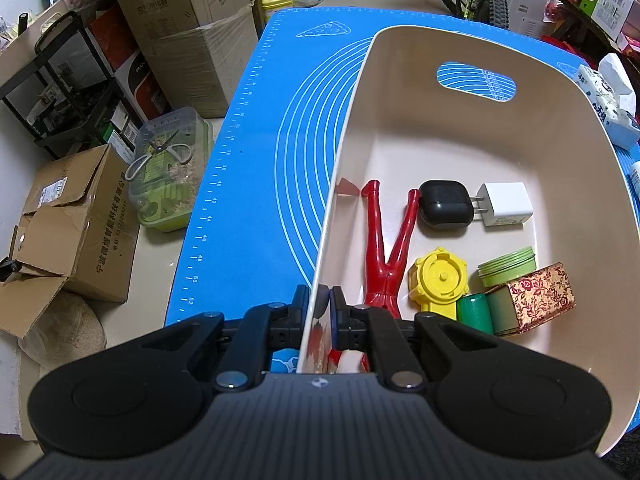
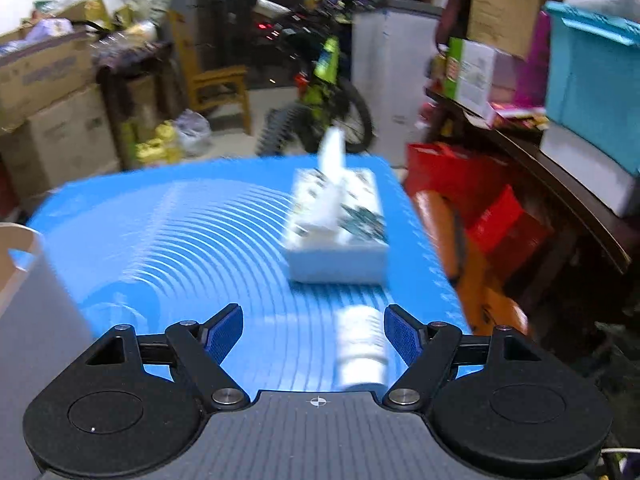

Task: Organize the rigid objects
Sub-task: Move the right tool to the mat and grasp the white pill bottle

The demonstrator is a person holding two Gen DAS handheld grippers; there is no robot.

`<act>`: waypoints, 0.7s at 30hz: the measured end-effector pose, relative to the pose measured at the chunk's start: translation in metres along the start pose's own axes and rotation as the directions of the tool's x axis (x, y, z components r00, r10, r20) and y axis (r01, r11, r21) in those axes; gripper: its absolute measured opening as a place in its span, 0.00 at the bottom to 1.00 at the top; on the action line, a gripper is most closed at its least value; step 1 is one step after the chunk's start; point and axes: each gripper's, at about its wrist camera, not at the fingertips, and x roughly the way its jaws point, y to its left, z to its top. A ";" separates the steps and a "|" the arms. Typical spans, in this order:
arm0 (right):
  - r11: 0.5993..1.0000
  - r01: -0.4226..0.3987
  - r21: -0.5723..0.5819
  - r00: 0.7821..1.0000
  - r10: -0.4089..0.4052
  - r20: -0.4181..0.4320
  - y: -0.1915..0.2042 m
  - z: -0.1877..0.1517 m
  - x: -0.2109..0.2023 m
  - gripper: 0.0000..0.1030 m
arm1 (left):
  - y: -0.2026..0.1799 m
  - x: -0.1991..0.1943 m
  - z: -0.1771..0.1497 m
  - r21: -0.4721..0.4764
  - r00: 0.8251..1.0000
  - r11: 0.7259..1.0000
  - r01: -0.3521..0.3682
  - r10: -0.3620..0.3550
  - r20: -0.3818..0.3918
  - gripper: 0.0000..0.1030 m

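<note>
My left gripper (image 1: 320,300) is shut on the left wall of a cream plastic bin (image 1: 400,40) that stands on the blue mat (image 1: 248,200). Inside the bin lie a red figurine (image 1: 384,248), a black case (image 1: 444,204), a white charger (image 1: 506,204), a yellow round toy (image 1: 438,280), a green tin (image 1: 508,266), a green cylinder (image 1: 474,314) and a patterned box (image 1: 536,296). My right gripper (image 2: 314,336) is open over the mat. A white bottle (image 2: 362,344) lies on the mat between its fingers, close to the right one. The bin's corner (image 2: 16,256) shows at the left.
A tissue box (image 2: 340,232) stands on the mat beyond the bottle; it also shows in the left wrist view (image 1: 608,100). Cardboard boxes (image 1: 72,224), a clear container with scissors (image 1: 172,168) and a black rack (image 1: 60,80) stand on the floor left of the table. A bicycle (image 2: 328,92) stands behind.
</note>
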 end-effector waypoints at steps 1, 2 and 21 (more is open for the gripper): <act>1.000 0.013 0.002 1.000 -0.013 -0.010 -0.003 -0.003 0.006 0.79 | 0.000 0.000 0.000 0.000 1.000 1.000 -0.001 0.001 0.000 0.12; 1.000 0.025 0.003 1.000 -0.025 -0.018 -0.003 -0.005 0.008 0.79 | 0.000 0.000 0.000 0.001 1.000 1.000 -0.002 0.002 0.000 0.12; 0.999 0.035 0.015 0.997 -0.034 -0.063 -0.009 -0.028 0.040 0.48 | -0.002 0.000 -0.001 0.004 1.000 1.000 -0.008 0.008 0.001 0.13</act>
